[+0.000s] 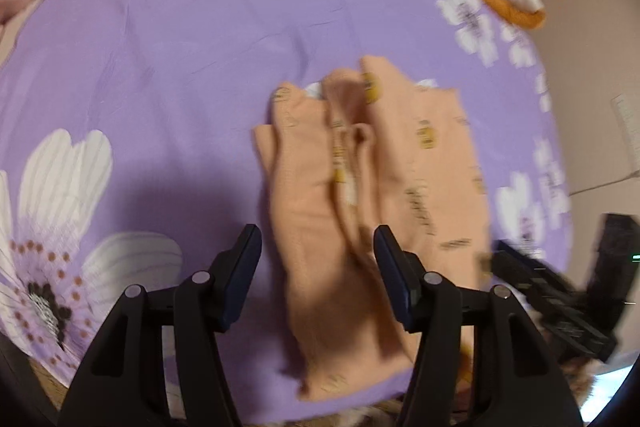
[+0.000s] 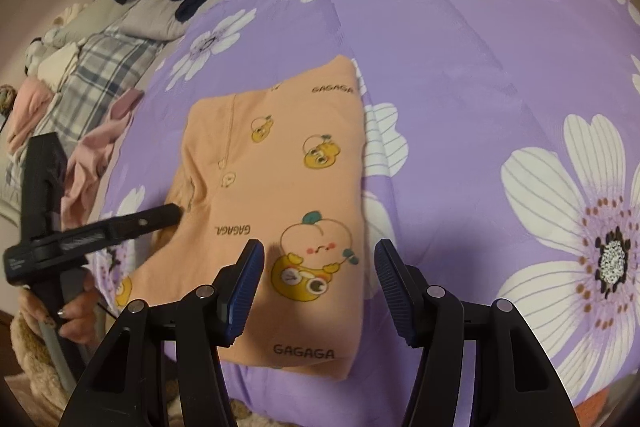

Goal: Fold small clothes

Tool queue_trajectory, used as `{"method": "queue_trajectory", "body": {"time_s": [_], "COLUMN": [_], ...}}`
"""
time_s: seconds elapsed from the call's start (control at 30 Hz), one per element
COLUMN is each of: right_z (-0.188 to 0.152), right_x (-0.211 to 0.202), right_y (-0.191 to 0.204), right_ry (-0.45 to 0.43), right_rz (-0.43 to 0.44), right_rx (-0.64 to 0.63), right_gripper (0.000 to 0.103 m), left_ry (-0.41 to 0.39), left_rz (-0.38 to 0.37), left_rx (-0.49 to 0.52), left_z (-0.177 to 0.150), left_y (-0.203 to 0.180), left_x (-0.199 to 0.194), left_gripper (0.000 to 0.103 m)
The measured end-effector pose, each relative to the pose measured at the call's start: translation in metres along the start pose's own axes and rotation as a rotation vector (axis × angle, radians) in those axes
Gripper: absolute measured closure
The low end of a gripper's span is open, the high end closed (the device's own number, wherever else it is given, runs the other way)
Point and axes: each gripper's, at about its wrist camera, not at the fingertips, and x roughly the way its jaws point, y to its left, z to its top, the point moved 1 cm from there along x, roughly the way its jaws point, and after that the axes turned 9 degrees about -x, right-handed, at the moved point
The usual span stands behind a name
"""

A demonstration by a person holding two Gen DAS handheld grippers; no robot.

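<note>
Peach shirt (image 2: 280, 195), printed with cartoon fruit, lies partly folded on the purple flowered quilt (image 2: 460, 67), near the quilt's front edge. Largest risk: the shirt sits so close to that edge that a careless drag could slide it off. Next, loose folds along the shirt's left side could spring open if nudged. Right gripper (image 2: 319, 279) hovers wide open over the shirt's near hem, holding nothing; left gripper (image 1: 318, 267) likewise gapes empty above the shirt.

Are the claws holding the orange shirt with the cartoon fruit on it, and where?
No. Both claws are open and hold nothing. The left claw and the right claw hover over the peach shirt, which lies folded on the purple flowered blanket.
</note>
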Motion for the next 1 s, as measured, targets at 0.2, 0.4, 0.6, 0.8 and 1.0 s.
{"method": "queue_trajectory", "body": {"time_s": [0.2,0.4,0.6,0.8,1.0], "right_z": [-0.003,-0.006,-0.009,-0.009,-0.007], "right_x": [-0.003,-0.009,-0.01,-0.012,-0.016], "right_y": [-0.003,-0.005,-0.009,-0.007,-0.006], "right_ry": [0.004,-0.008,-0.008,-0.012,-0.031], "right_rz": [-0.009,-0.018,-0.025,-0.026,-0.023], "right_rx": [0.016,0.031,0.042,0.044,0.038], "right_gripper": [0.043,0.043,0.043,0.043,0.043], "left_ry": [-0.026,0.071,0.06,-0.032,-0.093], "left_rz": [-0.107,-0.062,-0.09,-0.113,-0.131], "left_rx": [0.076,0.088,0.044,0.019,0.041], "left_z": [0.003,0.007,0.008,0.0,-0.005], "left_y": [-0.031,-0.041,-0.045,-0.047,-0.042], "left_x": [-0.013,0.035,0.042,0.009,-0.028], "left_gripper": [0.036,0.038,0.082,0.09,0.09]}}
